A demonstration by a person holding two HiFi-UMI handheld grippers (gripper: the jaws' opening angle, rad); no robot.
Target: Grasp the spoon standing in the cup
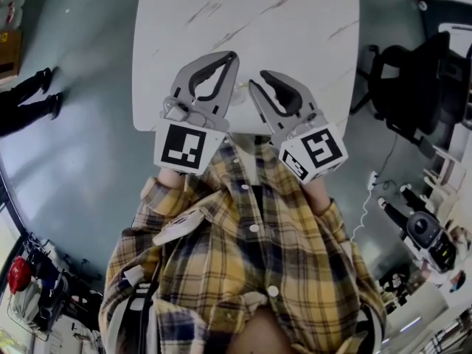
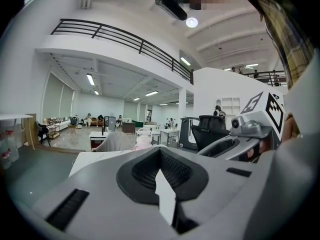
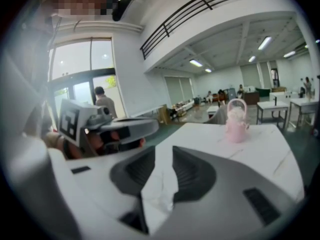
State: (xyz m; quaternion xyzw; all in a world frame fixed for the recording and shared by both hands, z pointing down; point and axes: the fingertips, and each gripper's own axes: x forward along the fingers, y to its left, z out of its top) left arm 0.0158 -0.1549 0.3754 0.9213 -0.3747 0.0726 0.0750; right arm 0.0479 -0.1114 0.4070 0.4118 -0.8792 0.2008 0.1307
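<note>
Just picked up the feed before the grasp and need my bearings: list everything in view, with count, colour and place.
table: one, white with grey veining, ahead of the person
cup: one, pink, on the table's far end, well beyond both grippers; what stands in it is too small to tell
office chair: one, black, on the floor to the right of the table
bystander: one, only dark legs showing, on the floor to the left of the table
shirt: one, yellow plaid, on the person, bottom of the head view
left gripper: one, grey, over the table's near edge, jaws together, empty
right gripper: one, grey, beside the left one, jaws slightly apart, nothing between them
</note>
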